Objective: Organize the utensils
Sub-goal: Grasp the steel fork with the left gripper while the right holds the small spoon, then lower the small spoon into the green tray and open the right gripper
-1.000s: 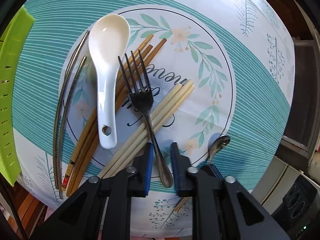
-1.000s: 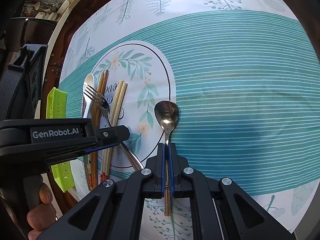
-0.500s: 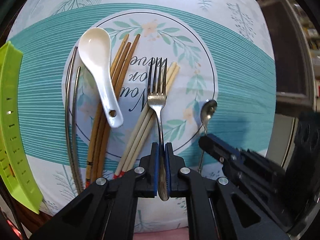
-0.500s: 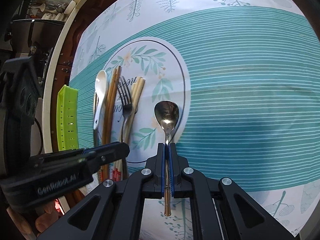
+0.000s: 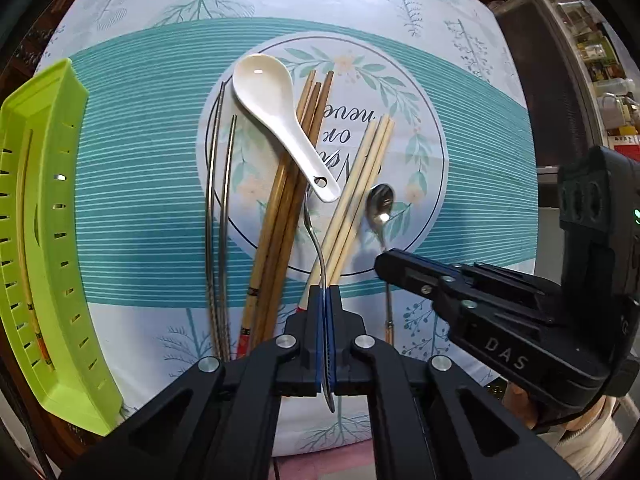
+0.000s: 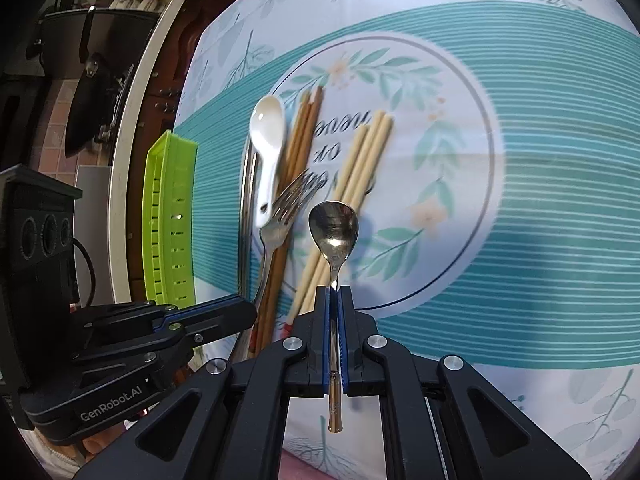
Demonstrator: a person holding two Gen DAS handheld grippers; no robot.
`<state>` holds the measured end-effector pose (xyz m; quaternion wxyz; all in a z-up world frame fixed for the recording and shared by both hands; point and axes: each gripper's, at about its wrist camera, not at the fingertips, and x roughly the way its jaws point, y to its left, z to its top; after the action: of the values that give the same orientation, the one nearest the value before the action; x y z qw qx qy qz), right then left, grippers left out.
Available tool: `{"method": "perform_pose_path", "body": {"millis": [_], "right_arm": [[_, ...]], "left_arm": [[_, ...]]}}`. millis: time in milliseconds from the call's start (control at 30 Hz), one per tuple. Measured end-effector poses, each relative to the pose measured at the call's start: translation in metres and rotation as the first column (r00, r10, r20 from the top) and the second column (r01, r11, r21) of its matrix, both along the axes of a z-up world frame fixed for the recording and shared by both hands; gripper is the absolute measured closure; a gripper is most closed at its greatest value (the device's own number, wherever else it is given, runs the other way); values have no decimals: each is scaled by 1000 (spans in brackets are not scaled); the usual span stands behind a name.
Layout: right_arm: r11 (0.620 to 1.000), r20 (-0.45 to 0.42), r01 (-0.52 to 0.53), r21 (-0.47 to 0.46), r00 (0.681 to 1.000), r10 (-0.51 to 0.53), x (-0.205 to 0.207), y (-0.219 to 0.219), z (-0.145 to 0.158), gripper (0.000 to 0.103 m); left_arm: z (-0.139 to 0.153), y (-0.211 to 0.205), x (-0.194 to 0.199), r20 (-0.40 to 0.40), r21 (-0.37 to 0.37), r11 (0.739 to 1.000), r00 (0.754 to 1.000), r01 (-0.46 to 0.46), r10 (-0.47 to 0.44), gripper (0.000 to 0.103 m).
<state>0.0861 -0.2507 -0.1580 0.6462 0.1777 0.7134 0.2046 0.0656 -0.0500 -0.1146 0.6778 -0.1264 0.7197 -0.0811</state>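
Observation:
My left gripper (image 5: 325, 293) pinches the handle of a steel fork (image 5: 314, 236), its jaws closing the last bit. The fork shows edge-on in the left wrist view and hangs lifted over the pile; its tines (image 6: 294, 200) show in the right wrist view. My right gripper (image 6: 334, 292) is shut on the handle of a small metal spoon (image 6: 334, 228), held above the cloth just right of the fork. On the cloth lie a white ceramic spoon (image 5: 280, 120), brown chopsticks (image 5: 286, 208), pale chopsticks (image 5: 360, 184) and metal chopsticks (image 5: 220, 200).
A lime green slotted tray (image 5: 44, 220) sits at the table's left edge with one chopstick inside. The round table's rim (image 6: 132, 152) runs just beyond it. A person's hand holds each gripper handle. Shelves and dark furniture stand past the table.
My left gripper closed on the fork's handle, lifted it off the pale chopsticks and rolled it edge-on. My right gripper carried the metal spoon left, toward the pile.

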Motion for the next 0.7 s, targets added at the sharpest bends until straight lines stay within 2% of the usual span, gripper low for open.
{"method": "perform_pose_path", "body": {"millis": [200,400,533,700], "right_arm": [[1000,-17,-22,10,1000,22,-8,21,1,100],[1000,-25,-11,27,1000,12,-15,32,16,100],[999,-47,-27,34,999,28,-24,35,21,100],[998,-76,-50,34,996,52,-40,61,13,100]], "left_arm": [[13,6,-11,67,-16,998,996,58,-57,103],[36,20,-23,127,-31,993,986,116,-111,103],[47,33,-30,155,-42,992,982,118,-110,103],[55,52,-37,182,-45,994,979,104,-94,103]]}}
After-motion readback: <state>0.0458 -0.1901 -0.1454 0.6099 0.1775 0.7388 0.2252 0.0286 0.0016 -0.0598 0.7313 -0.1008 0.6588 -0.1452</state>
